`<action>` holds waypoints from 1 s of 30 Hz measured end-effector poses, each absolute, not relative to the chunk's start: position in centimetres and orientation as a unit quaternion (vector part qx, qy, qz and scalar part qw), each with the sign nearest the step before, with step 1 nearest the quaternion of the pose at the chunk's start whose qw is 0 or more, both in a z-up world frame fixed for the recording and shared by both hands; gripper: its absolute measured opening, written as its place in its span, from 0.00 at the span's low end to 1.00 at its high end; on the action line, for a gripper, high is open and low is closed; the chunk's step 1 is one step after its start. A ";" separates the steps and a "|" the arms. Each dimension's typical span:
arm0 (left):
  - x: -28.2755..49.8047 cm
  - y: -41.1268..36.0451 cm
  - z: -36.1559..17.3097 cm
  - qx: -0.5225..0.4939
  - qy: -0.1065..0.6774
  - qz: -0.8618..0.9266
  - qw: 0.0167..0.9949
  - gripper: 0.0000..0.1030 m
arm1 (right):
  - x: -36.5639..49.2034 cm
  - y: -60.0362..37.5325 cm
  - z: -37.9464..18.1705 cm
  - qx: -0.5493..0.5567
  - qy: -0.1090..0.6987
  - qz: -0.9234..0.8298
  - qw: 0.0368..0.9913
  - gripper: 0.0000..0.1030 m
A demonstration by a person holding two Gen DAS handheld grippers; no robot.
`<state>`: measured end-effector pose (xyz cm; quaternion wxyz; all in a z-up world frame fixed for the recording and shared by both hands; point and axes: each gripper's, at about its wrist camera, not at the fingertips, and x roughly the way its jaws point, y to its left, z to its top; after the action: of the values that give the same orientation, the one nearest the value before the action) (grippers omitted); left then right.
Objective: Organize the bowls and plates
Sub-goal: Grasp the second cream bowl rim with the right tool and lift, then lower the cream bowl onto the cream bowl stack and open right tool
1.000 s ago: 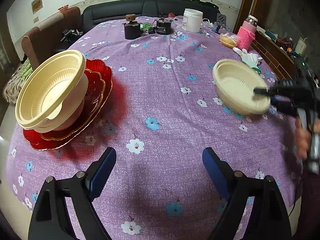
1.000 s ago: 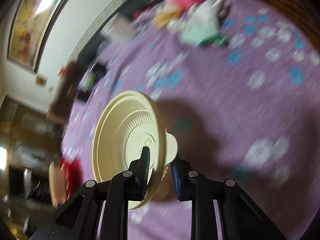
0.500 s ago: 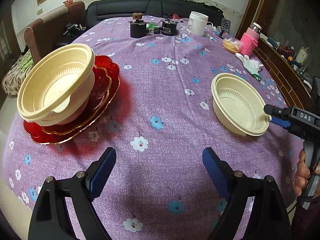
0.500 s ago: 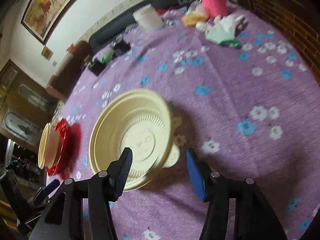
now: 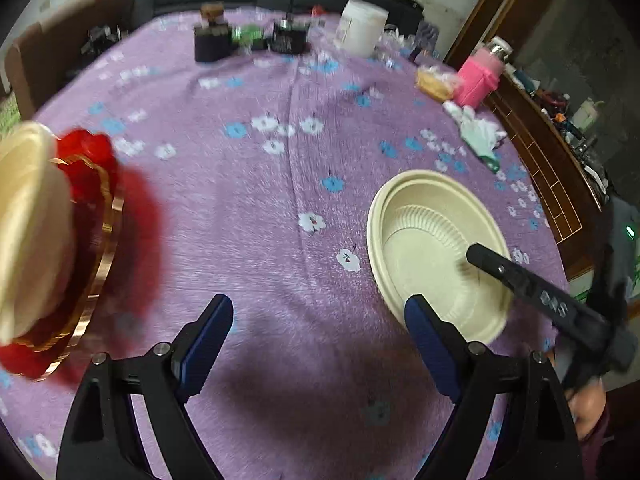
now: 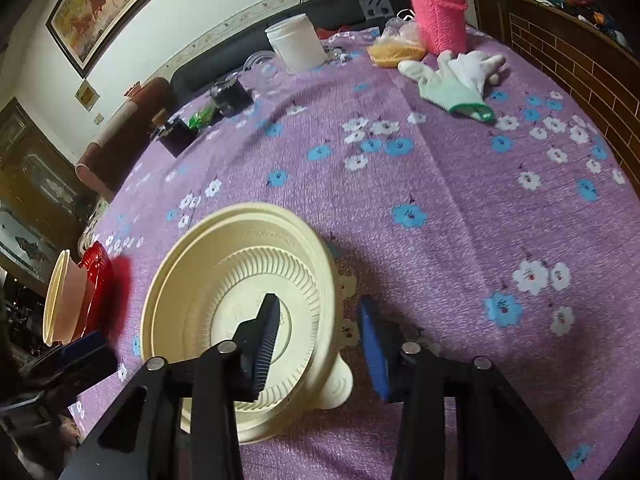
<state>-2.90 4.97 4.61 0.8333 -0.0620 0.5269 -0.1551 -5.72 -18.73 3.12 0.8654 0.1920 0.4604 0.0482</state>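
Now the right gripper (image 6: pixel 316 344) straddles the cream bowl's (image 6: pixel 240 292) rim on the worktop (image 6: pixel 440 184), jaws released. Left gripper (image 5: pixel 320 344) hangs empty, jaws spread. Apparently another bowl (image 5: pixel 24 232) sits on blurred red plates (image 5: pixel 96 184).

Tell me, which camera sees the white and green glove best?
The right wrist view. There the glove is sharp: white fingers, a green cuff, lying flat on the purple flowered tablecloth beside the pink knitted bottle cover. In the left wrist view the same glove is small, far off near the table's edge, and slightly blurred.
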 end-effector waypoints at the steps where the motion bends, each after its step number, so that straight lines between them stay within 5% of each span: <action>1: -2.4 4.6 4.0 -0.072 0.536 -0.160 0.826 0.84 | -5.7 -18.6 3.0 0.193 0.461 0.050 0.865 0.40; 6: -1.2 2.5 2.6 -0.071 0.553 -0.170 0.812 0.73 | -6.2 -17.6 3.1 0.162 0.456 0.050 0.874 0.32; 10: -1.0 1.2 2.1 -0.066 0.561 -0.189 0.803 0.39 | -6.5 -17.4 2.9 0.156 0.456 0.056 0.874 0.25; 13: -1.3 0.8 2.2 -0.059 0.554 -0.198 0.807 0.30 | -6.9 -17.6 2.6 0.167 0.454 0.060 0.873 0.25; 30: -8.2 4.0 7.6 0.034 0.449 -0.134 0.883 0.29 | -10.4 -14.3 4.6 0.203 0.429 0.123 0.872 0.22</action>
<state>-8.16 3.97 7.56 0.8828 0.0340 0.4489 -0.1345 -10.42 -14.32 4.63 0.8716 0.2026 0.4290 0.1234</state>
